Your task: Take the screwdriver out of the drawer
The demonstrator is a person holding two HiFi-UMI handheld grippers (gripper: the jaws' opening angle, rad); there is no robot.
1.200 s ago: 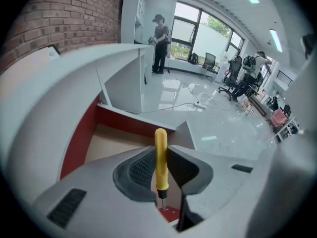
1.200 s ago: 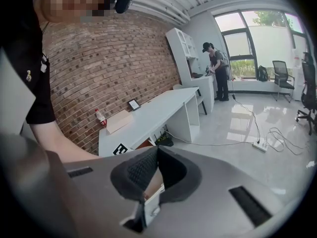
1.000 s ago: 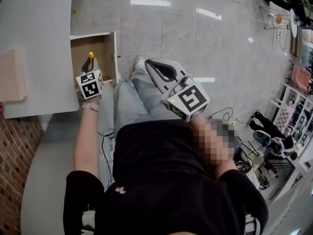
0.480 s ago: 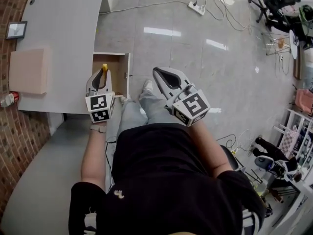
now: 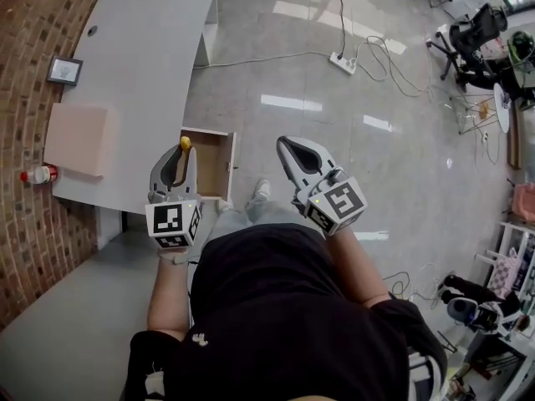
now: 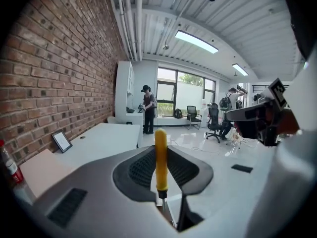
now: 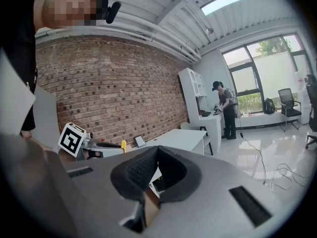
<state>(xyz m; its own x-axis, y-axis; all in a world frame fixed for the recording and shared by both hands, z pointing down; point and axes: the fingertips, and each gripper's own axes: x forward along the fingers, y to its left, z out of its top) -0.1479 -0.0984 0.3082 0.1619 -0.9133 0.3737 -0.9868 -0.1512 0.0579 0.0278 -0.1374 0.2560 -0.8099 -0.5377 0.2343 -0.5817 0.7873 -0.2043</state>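
My left gripper (image 5: 180, 152) is shut on a screwdriver (image 5: 185, 143) with a yellow handle. It holds it well above the open wooden drawer (image 5: 216, 155) at the edge of the white desk (image 5: 150, 48). In the left gripper view the yellow handle of the screwdriver (image 6: 160, 157) stands upright between the dark pads of the left gripper (image 6: 160, 150), its metal shaft running down toward the camera. My right gripper (image 5: 290, 144) hangs to the right of the drawer above the floor. Seen in its own view, the right gripper (image 7: 157, 150) has its jaws shut with nothing between them.
A pink flat box (image 5: 77, 139), a red-capped bottle (image 5: 38, 175) and a small framed picture (image 5: 64, 70) lie on the desk by the brick wall. A power strip (image 5: 343, 61) with cables crosses the tiled floor. A person (image 6: 147, 109) stands at a far counter.
Both grippers have risen, the left one more, carrying the screwdriver up out of the drawer. The head view has also risen, so the desk and drawer look smaller.
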